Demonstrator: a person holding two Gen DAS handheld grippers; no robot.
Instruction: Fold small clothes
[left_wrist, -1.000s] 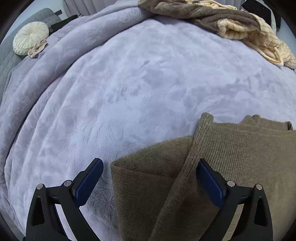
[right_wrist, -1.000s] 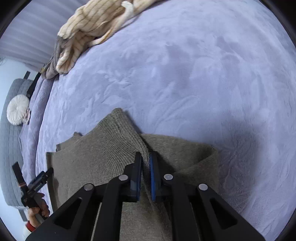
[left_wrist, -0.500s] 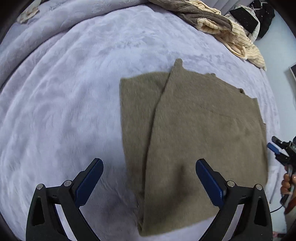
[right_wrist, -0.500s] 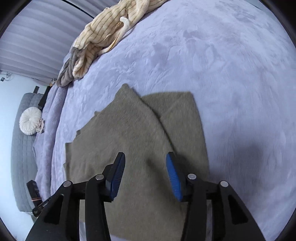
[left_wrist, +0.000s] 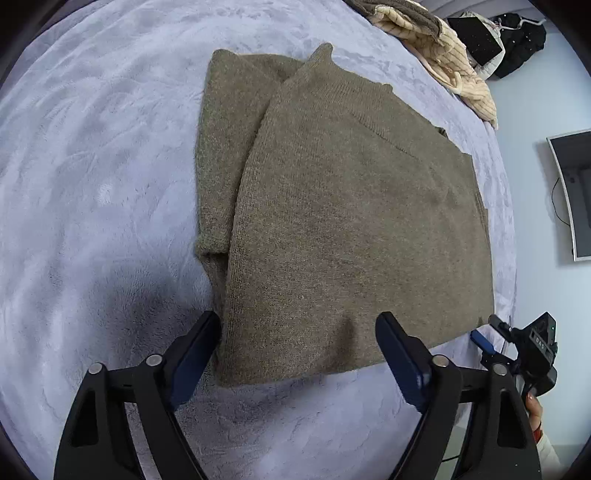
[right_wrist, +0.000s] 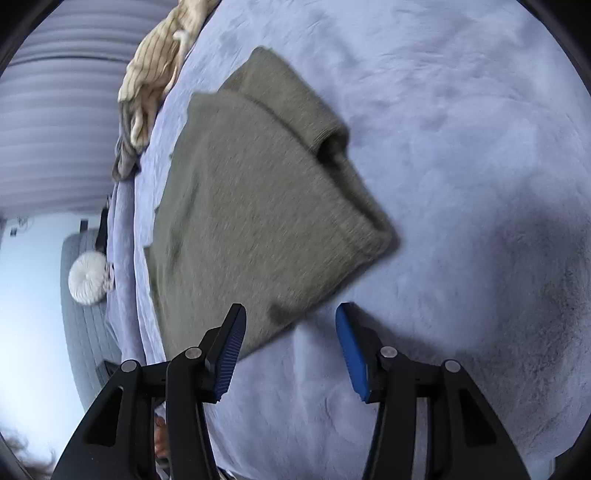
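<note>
An olive-brown knitted sweater (left_wrist: 351, 203) lies folded flat on the lilac plush blanket (left_wrist: 92, 166), one sleeve tucked under along its left side. My left gripper (left_wrist: 298, 321) hovers over the sweater's near hem; its jaws are closing, the hem lies between them, and the pads do not press on it. In the right wrist view the sweater (right_wrist: 251, 192) is blurred. My right gripper (right_wrist: 290, 308) stands at its near corner with jaws opening and nothing gripped. The right gripper (left_wrist: 487, 332) also shows at the sweater's right corner, with a hand (left_wrist: 533, 406) behind it.
A heap of cream striped and brown clothes (left_wrist: 424, 40) lies at the bed's far edge, with black items (left_wrist: 517, 33) beyond it. A screen (left_wrist: 572, 195) hangs on the right wall. A round white cushion (right_wrist: 88, 278) sits on grey furniture at the left.
My right gripper let go of the sweater fold and opened. Both grippers drew back to the sweater's near edge, so the whole garment now shows. The left jaws have narrowed.
</note>
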